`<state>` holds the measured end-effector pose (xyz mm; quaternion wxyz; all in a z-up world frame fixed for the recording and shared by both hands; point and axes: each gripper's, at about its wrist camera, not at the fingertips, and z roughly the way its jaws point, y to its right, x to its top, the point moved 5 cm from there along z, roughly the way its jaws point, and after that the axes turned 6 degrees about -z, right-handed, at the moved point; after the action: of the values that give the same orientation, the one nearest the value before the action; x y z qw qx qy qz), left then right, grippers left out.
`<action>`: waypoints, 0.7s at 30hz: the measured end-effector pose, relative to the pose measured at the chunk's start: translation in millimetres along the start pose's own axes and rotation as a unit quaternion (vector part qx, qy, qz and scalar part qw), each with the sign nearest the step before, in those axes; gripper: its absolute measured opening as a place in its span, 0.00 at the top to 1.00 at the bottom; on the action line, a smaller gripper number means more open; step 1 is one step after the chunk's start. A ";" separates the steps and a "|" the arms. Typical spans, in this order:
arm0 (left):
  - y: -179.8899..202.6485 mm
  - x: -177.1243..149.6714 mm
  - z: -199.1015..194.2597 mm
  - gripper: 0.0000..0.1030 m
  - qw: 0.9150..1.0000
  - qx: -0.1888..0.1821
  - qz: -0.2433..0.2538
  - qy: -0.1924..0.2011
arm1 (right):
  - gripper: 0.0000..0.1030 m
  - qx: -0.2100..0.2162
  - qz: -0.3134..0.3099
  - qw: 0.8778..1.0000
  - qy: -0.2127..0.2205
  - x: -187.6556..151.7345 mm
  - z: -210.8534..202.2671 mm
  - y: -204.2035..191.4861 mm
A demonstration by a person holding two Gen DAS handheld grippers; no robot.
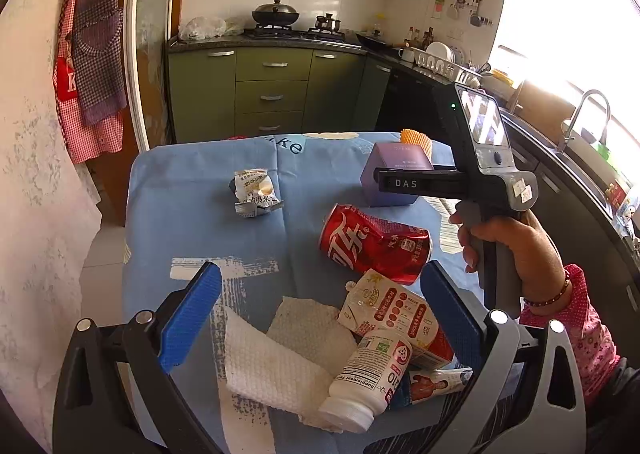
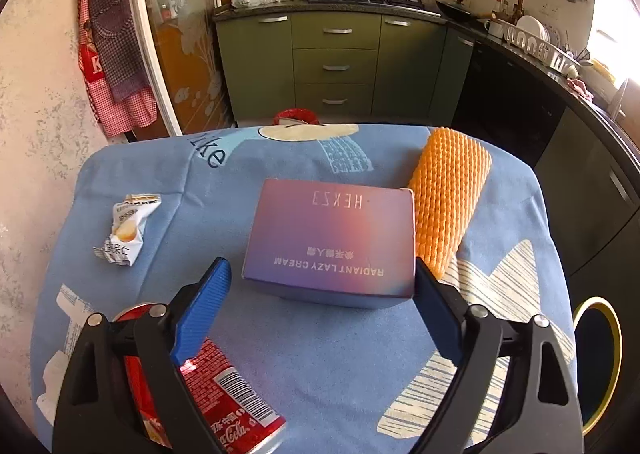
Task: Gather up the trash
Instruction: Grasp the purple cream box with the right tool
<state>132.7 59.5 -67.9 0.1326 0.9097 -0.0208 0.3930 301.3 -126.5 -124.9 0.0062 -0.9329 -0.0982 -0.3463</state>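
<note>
The right claw [image 2: 320, 302] is spread wide and holds nothing, low over the table [image 2: 340, 354], with the box [image 2: 332, 242] just in front. The box looks light, stiff and easy to crush, so pinch its two short sides. Its long side runs left to right. The left claw [image 1: 320, 318] is spread too
</note>
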 end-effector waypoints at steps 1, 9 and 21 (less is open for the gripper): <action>0.2 -0.3 0.7 0.05 1.000 0.001 0.000 -0.001 | 0.20 -0.002 0.002 1.000 0.000 0.3 1.7 1.2; 3.8 -2.0 4.9 0.05 1.000 0.001 0.004 -0.007 | 0.28 -0.003 0.015 1.000 0.008 0.7 1.8 8.4; 17.6 -2.6 5.0 0.05 1.000 0.000 0.020 -0.008 | 0.28 0.031 0.024 0.998 0.043 -13.1 -53.7 18.7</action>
<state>131.9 41.1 -69.1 0.1247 0.9123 -0.0400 0.3881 260.4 -151.4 -91.6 0.0482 -0.9188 -0.0860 -0.3823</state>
